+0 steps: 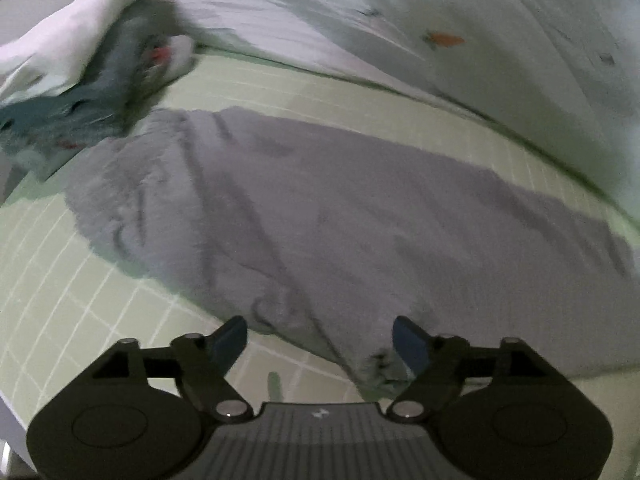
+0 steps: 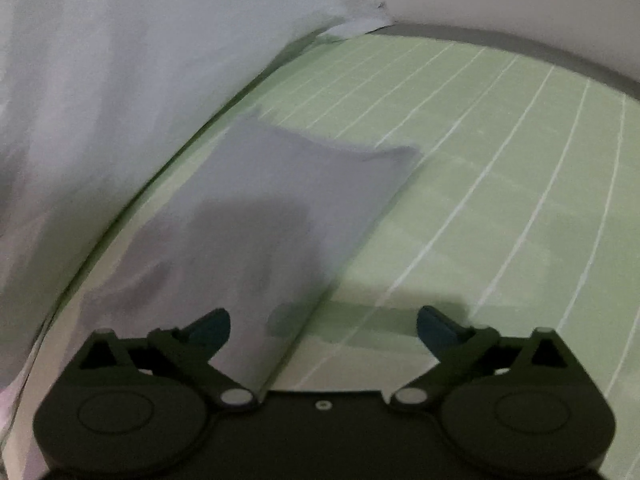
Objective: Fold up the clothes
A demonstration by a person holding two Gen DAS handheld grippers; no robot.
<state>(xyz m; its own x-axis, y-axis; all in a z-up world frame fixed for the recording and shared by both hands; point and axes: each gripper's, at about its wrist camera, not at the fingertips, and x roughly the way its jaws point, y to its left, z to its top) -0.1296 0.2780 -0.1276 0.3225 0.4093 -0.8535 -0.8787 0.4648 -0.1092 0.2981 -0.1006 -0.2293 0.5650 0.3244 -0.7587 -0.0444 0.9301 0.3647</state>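
- Both tongs stand with jaws apart, clamped on nothing: the left gripper (image 1: 320, 340) over the near edge of the grey garment (image 1: 320, 220), the right gripper (image 2: 323, 330) over its side edge.
- Grey garment lies spread flat on the green gridded mat (image 1: 60, 300).
- Beyond the garment, a pale printed sheet (image 1: 480, 40) borders the mat; a jumbled clothes pile (image 1: 80, 80) sits at the mat's far left.
- No readable writing.

A pale green bench (image 1: 52, 304) marked with a white grid. A grey garment (image 1: 320, 232) lies spread flat on it. A heap of white and grey clothes (image 1: 80, 80) sits at its far left corner.
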